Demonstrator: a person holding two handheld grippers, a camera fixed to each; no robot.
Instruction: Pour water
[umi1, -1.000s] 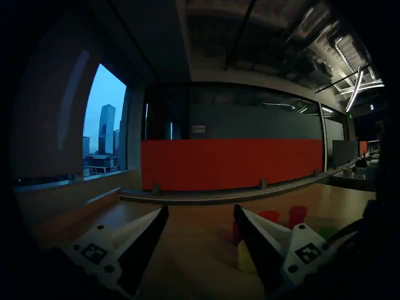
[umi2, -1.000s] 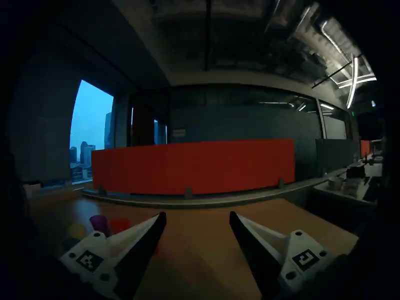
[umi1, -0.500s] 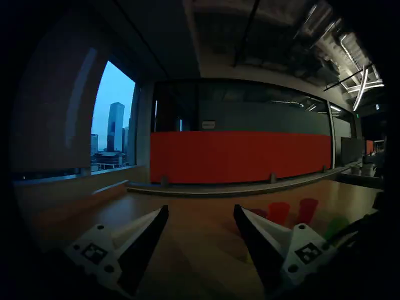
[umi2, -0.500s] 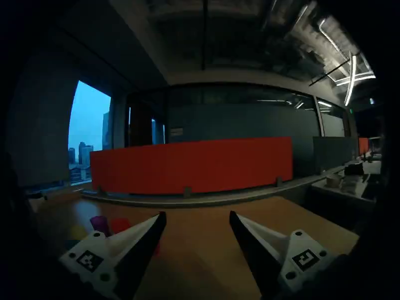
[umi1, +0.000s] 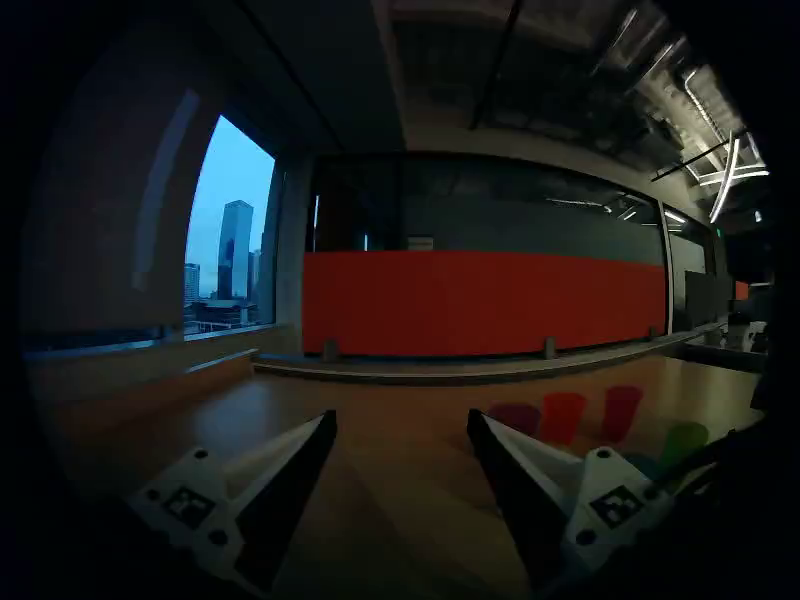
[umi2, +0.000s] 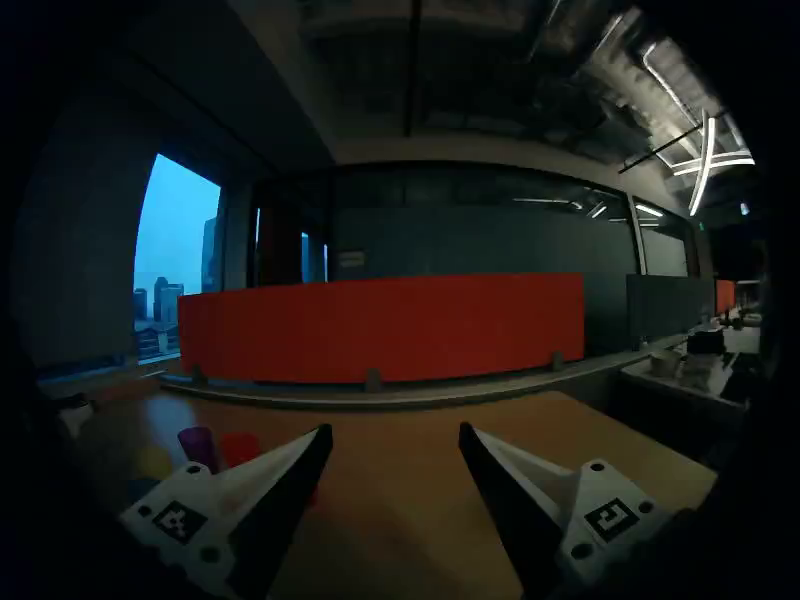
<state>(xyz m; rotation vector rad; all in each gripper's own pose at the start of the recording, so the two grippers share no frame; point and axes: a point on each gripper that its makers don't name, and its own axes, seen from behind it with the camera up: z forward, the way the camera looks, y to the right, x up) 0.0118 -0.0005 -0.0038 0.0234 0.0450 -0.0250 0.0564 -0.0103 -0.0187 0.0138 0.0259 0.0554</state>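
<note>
Standing in a tight row on the table (umi1: 250, 400), the cups (umi1: 562, 415) sit right of the left gripper (umi1: 400, 412), left of the right gripper (umi2: 393, 426). Both grippers spread wide, empty. Risk: dim light, close spacing; 1 finger could topple a neighbour.

- The table (umi1: 400, 470) looks like wood, smooth, with a soft sheen.
- The cups (umi1: 562, 417) look like coloured plastic, slightly translucent.
- The left gripper (umi1: 400, 412) and the right gripper (umi2: 394, 426) look like matt white plastic, with black inner faces.
- The red divider (umi1: 480, 300) is matt and even.
</note>
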